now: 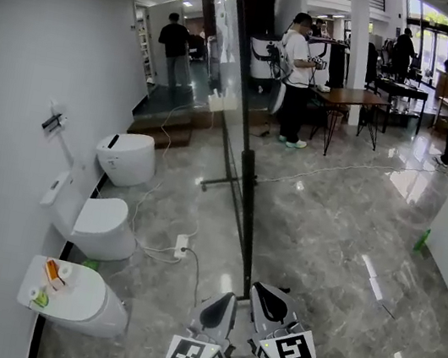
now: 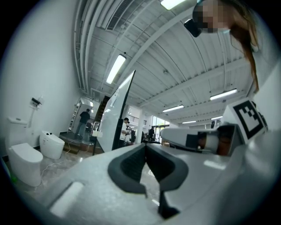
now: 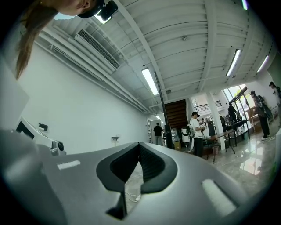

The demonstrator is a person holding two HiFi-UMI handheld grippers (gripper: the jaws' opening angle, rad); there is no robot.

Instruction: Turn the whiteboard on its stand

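Left gripper (image 1: 226,299), right gripper (image 1: 262,292): jaws of both pressed together, nothing between them.

Tall white dark-framed whiteboard (image 1: 241,147) stands edge-on straight ahead of both grippers, untouched; black stand foot (image 1: 247,282) is just beyond right gripper's tips.

Risks:
- Shut jaws can't clamp frame; pushing with closed tips likely skids off thin edge.
- White power strip (image 1: 181,249) with cables lies on glossy grey marble floor (image 1: 330,261) ahead-left of left gripper, near stand foot. Swinging foot may snag or drag it.
- High push on tall board may tip it toward white toilets (image 1: 104,228) on left gripper's side.
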